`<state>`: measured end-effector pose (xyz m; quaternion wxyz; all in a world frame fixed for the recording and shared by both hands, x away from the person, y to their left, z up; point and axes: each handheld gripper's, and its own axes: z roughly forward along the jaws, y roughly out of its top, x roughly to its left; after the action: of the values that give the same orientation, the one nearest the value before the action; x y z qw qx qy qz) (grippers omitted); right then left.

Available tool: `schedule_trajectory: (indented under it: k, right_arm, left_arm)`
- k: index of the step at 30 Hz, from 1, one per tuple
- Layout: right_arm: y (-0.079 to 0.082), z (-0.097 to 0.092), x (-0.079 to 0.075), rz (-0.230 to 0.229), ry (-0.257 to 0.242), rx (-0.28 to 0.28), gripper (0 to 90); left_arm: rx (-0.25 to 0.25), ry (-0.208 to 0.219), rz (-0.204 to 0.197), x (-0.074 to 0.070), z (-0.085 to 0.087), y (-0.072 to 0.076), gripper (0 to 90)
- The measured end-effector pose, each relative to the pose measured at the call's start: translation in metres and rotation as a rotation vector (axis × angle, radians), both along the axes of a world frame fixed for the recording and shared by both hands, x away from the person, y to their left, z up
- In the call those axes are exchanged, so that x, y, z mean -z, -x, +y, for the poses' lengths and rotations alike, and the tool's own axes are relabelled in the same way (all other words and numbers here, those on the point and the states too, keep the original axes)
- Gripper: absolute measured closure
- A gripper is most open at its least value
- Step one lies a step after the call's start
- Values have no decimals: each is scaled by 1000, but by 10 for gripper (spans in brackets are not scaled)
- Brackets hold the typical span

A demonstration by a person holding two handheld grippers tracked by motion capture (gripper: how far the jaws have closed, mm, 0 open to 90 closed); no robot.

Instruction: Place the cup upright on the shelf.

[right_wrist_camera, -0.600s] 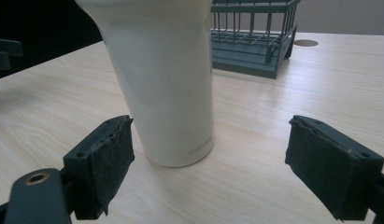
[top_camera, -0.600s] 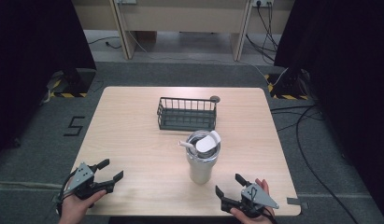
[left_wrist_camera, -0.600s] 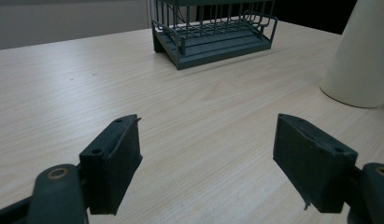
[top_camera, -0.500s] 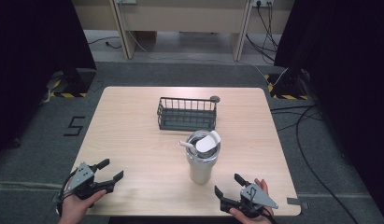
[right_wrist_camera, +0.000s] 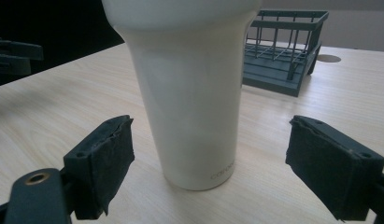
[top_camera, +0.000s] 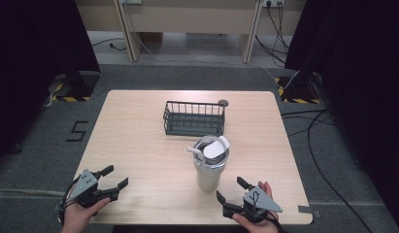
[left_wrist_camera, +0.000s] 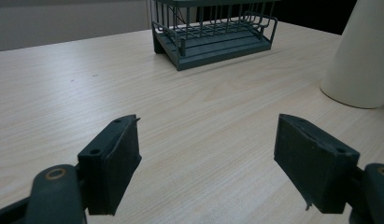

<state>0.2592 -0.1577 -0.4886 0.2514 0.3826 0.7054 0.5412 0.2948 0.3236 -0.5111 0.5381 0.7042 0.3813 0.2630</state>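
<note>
A tall cream tumbler (top_camera: 210,165) with a white lid and straw stands upright at the table's near middle. My right gripper (top_camera: 230,189) rests at the near edge just right of it, jaws wide open and touching nothing. In the right gripper view the tumbler (right_wrist_camera: 189,93) rises close ahead of the open gripper (right_wrist_camera: 208,149), apart from both pads. My left gripper (top_camera: 116,176) sits open at the near left edge with bare wood between its jaws (left_wrist_camera: 206,154). The tumbler's base (left_wrist_camera: 362,56) shows far off at the right of the left gripper view.
An empty dark wire basket (top_camera: 193,118) stands behind the tumbler at the middle of the wooden table (top_camera: 139,145). A round cable hole (top_camera: 223,102) lies by the basket's far right corner. Dark curtains and floor cables surround the table.
</note>
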Motion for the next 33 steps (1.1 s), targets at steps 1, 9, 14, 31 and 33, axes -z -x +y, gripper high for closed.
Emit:
schedule_trajectory:
  k: [1,9,14,31,33]
  right_arm:
    - [-1,1,0,-2,4,-2,152]
    - [-8,7,-5,-16,11,-9,150]
    - [-16,13,-5,-29,15,-4,138]
    - [-32,28,-3,-44,9,-23,103]
    - [-33,29,-3,-48,11,-27,96]
  left_arm:
    - [1,-1,0,0,0,0,217]
    - [5,1,1,0,-1,0,217]
    - [6,1,0,0,-1,1,217]
    - [10,7,-6,-1,-1,2,216]
    - [10,8,-7,-1,0,2,216]
